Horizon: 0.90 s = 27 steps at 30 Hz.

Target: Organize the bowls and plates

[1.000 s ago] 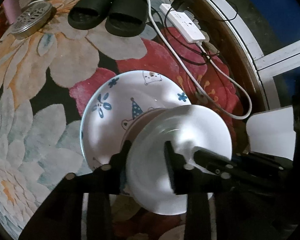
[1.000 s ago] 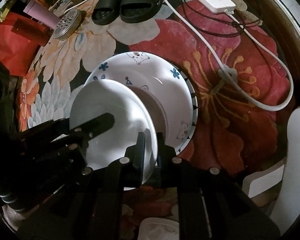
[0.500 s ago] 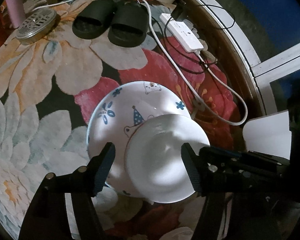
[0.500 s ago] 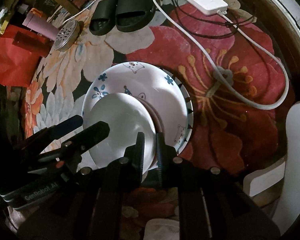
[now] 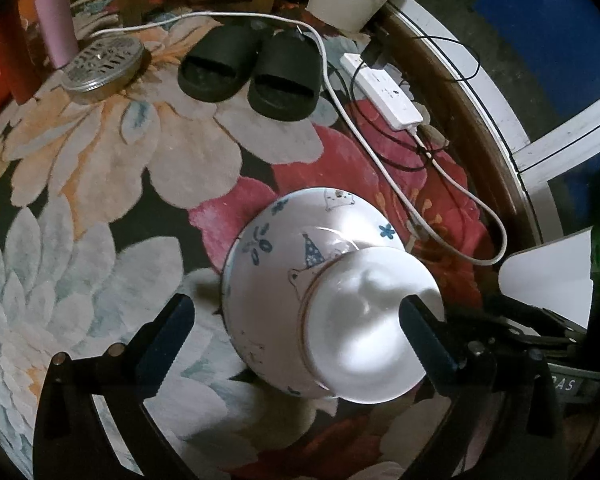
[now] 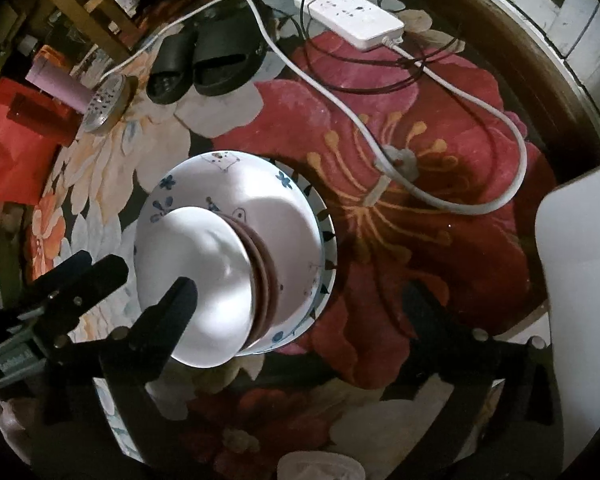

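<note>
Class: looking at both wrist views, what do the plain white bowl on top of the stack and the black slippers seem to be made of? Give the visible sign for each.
White bowl: probably glazed ceramic, since its smooth surface throws a bright glare. Black slippers: likely moulded foam or rubber, being matte, thick-soled and seamless; the exact material is unclear.

The left black two-finger gripper point(image 5: 296, 320) hangs with its jaws spread wide, its blue-padded fingers point(image 5: 168, 328) well apart and gripping nothing. The right black two-finger gripper point(image 6: 300, 308) is likewise splayed, one finger low on the left, the other far right, both empty, angled downward.
</note>
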### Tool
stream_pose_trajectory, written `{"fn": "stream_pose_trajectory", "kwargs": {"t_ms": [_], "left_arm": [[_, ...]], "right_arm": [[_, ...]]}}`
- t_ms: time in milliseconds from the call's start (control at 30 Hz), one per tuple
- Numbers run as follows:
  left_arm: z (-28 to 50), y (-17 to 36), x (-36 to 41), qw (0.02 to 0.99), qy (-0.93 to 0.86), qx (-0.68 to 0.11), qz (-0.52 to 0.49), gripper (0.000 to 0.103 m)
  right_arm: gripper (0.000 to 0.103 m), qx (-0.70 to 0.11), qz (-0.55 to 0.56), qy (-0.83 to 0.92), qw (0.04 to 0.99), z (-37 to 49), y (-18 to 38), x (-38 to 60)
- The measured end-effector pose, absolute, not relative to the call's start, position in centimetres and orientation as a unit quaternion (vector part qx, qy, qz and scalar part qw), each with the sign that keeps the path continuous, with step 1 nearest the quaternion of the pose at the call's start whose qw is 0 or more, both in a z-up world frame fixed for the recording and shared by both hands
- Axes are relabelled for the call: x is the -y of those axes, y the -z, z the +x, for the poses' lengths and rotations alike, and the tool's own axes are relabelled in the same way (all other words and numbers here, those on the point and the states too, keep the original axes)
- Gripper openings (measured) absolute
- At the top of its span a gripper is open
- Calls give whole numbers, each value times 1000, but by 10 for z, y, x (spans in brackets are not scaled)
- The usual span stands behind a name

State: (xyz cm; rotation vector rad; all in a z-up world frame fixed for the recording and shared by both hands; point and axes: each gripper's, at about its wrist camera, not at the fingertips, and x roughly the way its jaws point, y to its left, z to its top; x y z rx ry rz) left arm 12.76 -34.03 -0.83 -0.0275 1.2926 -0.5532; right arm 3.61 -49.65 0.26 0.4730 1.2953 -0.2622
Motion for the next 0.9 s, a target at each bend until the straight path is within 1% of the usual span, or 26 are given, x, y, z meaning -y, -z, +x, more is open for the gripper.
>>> {"fn": "stream_pose_trajectory", "kwargs": {"t_ms": [600,767,900], "left_arm": [[117,-3,303,786,229,-575,-12,102],[113,-2,293,784,229,-577,-18,102],[109,-1,286,790,214,-574,-1,102]], "right_arm": [[102,-572,169,108,795,36,-17,457],[101,-567,174,106,798,36,-20,452],[101,-560,178,105,802,34,-22,450]]}}
